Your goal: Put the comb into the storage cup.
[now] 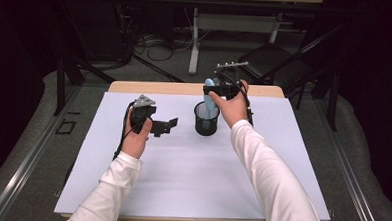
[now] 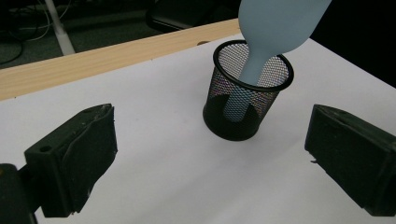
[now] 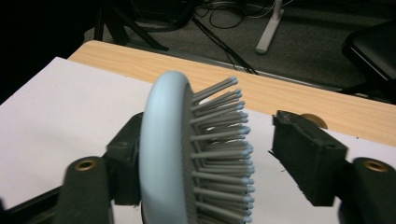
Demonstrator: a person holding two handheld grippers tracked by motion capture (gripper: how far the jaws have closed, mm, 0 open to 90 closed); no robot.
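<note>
Right gripper (image 3: 205,154) stands with jaws apart around the pale blue hairbrush (image 3: 187,154), bristle side clear of its pad, the handle already down inside the black mesh cup (image 2: 247,93), so placement looks nearly done, only withdrawal left; left gripper (image 2: 205,163) open, idle
</note>
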